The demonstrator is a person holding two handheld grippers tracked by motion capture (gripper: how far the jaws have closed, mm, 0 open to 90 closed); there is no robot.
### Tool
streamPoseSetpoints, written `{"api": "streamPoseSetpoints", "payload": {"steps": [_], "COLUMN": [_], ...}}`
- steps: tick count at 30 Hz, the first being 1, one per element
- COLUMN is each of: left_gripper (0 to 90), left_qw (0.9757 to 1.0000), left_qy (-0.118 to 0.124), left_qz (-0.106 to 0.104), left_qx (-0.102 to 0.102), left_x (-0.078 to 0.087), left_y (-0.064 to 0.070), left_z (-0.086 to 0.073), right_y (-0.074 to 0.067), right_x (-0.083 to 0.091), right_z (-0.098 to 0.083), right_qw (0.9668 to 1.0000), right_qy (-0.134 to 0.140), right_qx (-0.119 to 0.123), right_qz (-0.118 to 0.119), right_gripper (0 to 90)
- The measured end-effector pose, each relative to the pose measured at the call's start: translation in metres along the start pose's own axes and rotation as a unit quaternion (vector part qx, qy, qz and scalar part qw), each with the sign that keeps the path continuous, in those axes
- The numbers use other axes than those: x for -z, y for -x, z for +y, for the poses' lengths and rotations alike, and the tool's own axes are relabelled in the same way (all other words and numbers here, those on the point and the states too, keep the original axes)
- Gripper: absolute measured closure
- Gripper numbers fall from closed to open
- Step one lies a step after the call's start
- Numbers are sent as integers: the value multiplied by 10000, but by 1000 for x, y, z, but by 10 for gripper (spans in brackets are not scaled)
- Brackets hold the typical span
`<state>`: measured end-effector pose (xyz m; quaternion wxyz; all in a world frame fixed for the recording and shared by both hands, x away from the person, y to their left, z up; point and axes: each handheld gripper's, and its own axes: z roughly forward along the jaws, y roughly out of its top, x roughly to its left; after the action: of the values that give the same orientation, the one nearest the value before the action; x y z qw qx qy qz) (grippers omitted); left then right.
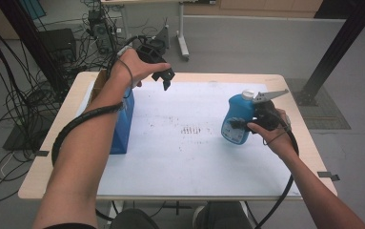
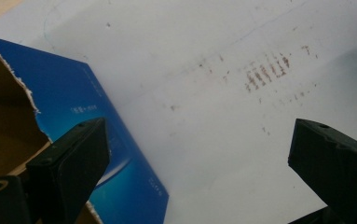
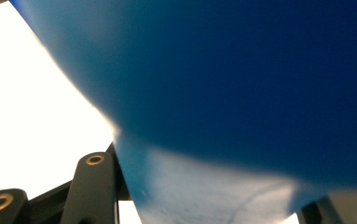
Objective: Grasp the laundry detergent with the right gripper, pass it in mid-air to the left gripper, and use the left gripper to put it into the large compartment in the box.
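jaws of the right gripper (image 1: 239, 124) are clamped on the blue plastic bottle with a white cap and a pale label (image 1: 237, 119), right of centre in the high view. bottle stands roughly upright, cap toward the top of the frame, gripper coming at its side from the right. whether its base touches the sheet or hangs just above it, can't tell. in the right gripper view the bottle body (image 3: 241, 79) covers most of the frame, pale label area at the bottom, black jaws at the lower left and lower right corners hard against it.

left gripper (image 1: 167, 78) jaws are spread wide with nothing between them. in the left gripper view the two black jaws sit at the lower left and lower right corners, bare sheet in the gap. in the high view this gripper is held up in the air at upper centre-left, tips pointing down over the far edge of the table.

blue cardboard box with an open top and torn brown inner edge (image 1: 123, 124) stands at the left of the high view, partly behind the left forearm. same box (image 2: 83, 107) fills the left side of the left gripper view, well apart from the bottle.

white paper sheet with brownish smudge marks near its middle (image 1: 185, 157) covers most of the light wooden table (image 1: 42, 176). bottle is near the sheet's right edge.
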<state>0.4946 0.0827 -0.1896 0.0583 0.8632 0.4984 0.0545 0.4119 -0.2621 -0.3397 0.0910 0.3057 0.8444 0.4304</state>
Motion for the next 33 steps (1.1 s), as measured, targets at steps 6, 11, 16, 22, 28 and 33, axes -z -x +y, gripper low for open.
{"api": "streamPoseSetpoints", "payload": {"steps": [6, 11, 16, 22, 28, 33], "left_gripper": [58, 59, 59, 61, 62, 66], "left_qw": [9992, 9962, 9916, 9845, 9740, 9663], "left_qy": [75, 117, 163, 304, 332, 227], "left_qz": [-8, -9, -85, -231, -341, -391], "left_qx": [-381, -868, -1281, -1715, -2217, -2536], "left_x": [16, 29, 40, 54, 67, 74], "left_y": [-6, -8, -9, -12, -9, -5], "left_z": [2, 3, 2, 1, 0, -3], "right_y": [0, -3, -8, -15, -22, -32], "right_x": [-8, -22, -40, -62, -78, -93], "right_z": [31, 60, 88, 118, 137, 151], "right_qw": [9998, 9990, 9970, 9932, 9882, 9819], "right_qy": [-113, -102, -121, -215, -185, -177], "right_qx": [115, 290, 460, 755, 1018, 1317], "right_qz": [128, 337, 610, 863, 1134, 1350], "right_gripper": [443, 443, 442, 442, 441, 441]}}
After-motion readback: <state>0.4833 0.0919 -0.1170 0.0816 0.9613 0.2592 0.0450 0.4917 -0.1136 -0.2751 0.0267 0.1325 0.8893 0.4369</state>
